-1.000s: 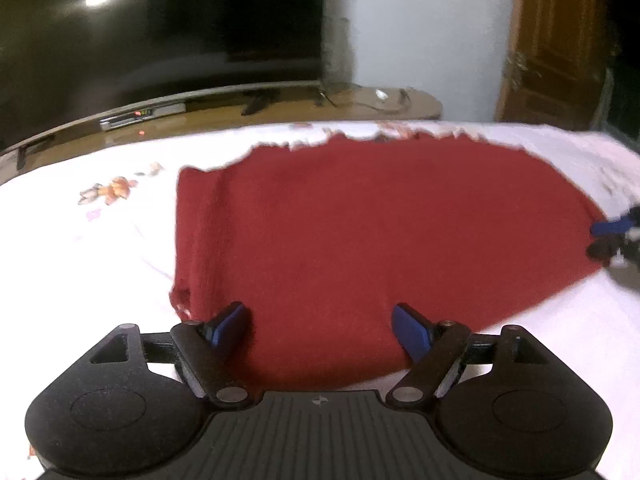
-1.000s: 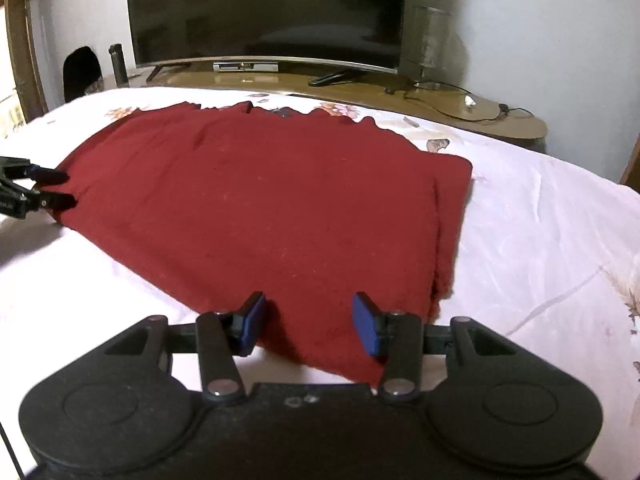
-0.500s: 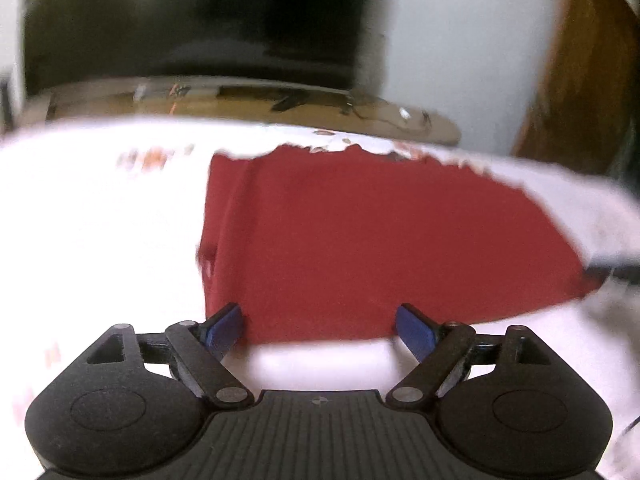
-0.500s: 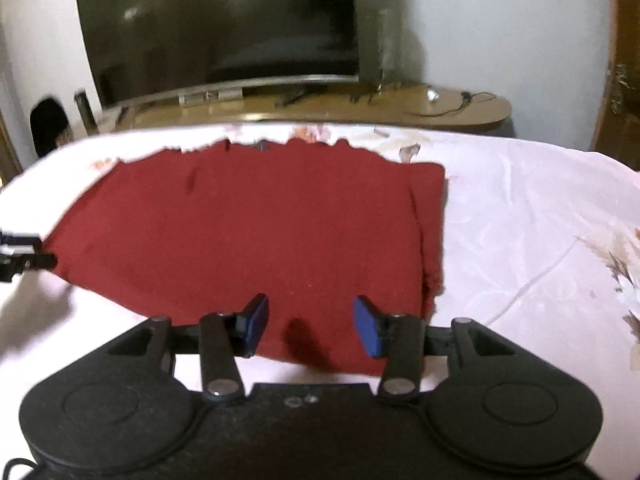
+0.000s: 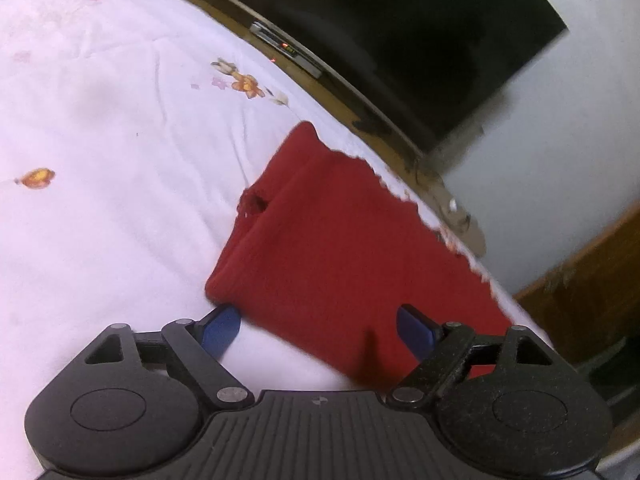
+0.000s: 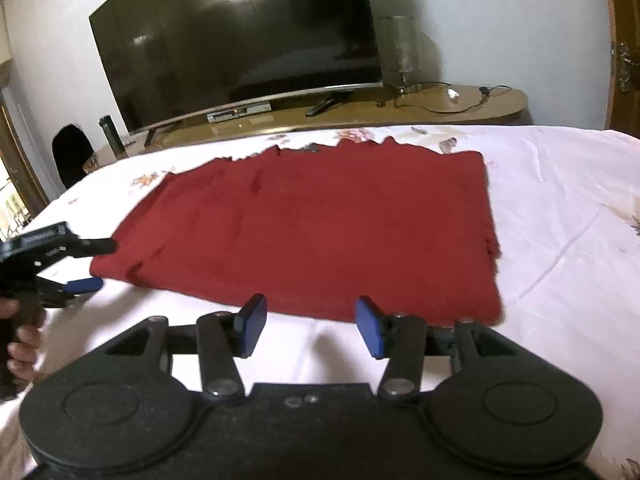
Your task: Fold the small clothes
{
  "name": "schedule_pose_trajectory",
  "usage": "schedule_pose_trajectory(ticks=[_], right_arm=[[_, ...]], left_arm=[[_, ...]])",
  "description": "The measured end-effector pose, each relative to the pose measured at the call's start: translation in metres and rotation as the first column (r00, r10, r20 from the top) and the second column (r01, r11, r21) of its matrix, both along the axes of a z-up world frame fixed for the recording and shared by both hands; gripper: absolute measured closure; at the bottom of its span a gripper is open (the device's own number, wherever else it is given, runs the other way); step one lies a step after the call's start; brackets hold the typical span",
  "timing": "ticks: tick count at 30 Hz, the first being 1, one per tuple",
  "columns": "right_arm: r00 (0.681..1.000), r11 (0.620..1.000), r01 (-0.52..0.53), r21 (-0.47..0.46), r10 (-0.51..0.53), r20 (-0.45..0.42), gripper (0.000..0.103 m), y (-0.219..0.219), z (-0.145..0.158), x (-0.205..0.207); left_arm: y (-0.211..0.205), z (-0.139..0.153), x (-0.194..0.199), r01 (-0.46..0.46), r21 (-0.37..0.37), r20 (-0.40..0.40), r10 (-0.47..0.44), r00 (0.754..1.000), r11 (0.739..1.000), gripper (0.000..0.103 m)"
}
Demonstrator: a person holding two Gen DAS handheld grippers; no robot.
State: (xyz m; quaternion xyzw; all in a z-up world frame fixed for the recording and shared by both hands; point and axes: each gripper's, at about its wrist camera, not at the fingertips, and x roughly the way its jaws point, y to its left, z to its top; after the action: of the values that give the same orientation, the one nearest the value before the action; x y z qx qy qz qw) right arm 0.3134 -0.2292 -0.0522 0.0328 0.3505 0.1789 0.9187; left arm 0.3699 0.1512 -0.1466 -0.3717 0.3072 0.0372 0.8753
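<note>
Grippers first, nearest the lenses: the right gripper (image 6: 308, 326) has backed off the near hem of the red cloth (image 6: 312, 232), its blue pads parted with only white bedsheet (image 6: 560, 208) between them, so it grasps nothing; a second ago those same pads sat over the cloth's near corner, and the gap between them has widened only slightly since. The left gripper (image 5: 318, 330) is spread wide and also released, and its view has rolled sharply compared with a second ago: one blue pad now lies low by the sheet at the cloth's left corner, the other up over the red fabric, so the jaws stand nearly one above the other, as the right wrist view confirms where the left gripper (image 6: 90, 264) brackets that corner edge without pinching it. A person's fingers (image 6: 18, 344) wrap its handle. The red cloth (image 5: 344, 248) lies flat on the bed, apparently already doubled, with a layered edge along its left side and a ragged far hem. Judged from this, one fold is laid down and both tools have let go; the left seems to be lining up to grip the left corner for the next fold, while the right appears to be repositioning. Beyond the bed stand a low wooden stand (image 6: 460, 106) and a dark television (image 6: 240, 36).
</note>
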Motion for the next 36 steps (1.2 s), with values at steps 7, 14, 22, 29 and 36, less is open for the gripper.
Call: schedule_pose_trajectory(ticks=[7, 14, 22, 29, 36], right_arm=[[1.000, 0.999, 0.009, 0.054, -0.009, -0.009, 0.054, 0.002, 0.003, 0.010], [1.000, 0.999, 0.001, 0.050, -0.001, 0.003, 0.060, 0.021, 0.001, 0.042], [0.997, 0.997, -0.078, -0.030, 0.079, 0.027, 0.090, 0.063, -0.012, 0.091], [0.996, 0.987, -0.091, -0.132, 0.089, -0.020, 0.093, 0.084, -0.035, 0.121], [0.987, 0.965, -0.122, -0.233, 0.144, 0.077, 0.093, 0.092, -0.046, 0.103]], left_arm=[[-0.004, -0.008, -0.011, -0.107, -0.159, 0.039, 0.114, 0.993, 0.981, 0.020], [0.004, -0.027, -0.009, -0.252, -0.225, 0.001, 0.259, 0.966, 0.941, 0.082], [0.011, -0.036, -0.011, -0.194, -0.240, 0.036, 0.209, 0.977, 0.951, 0.094], [0.023, -0.036, -0.006, -0.155, -0.259, 0.023, 0.166, 0.986, 0.953, 0.094], [0.022, -0.022, -0.001, -0.136, -0.234, 0.075, 0.158, 0.985, 0.963, 0.094]])
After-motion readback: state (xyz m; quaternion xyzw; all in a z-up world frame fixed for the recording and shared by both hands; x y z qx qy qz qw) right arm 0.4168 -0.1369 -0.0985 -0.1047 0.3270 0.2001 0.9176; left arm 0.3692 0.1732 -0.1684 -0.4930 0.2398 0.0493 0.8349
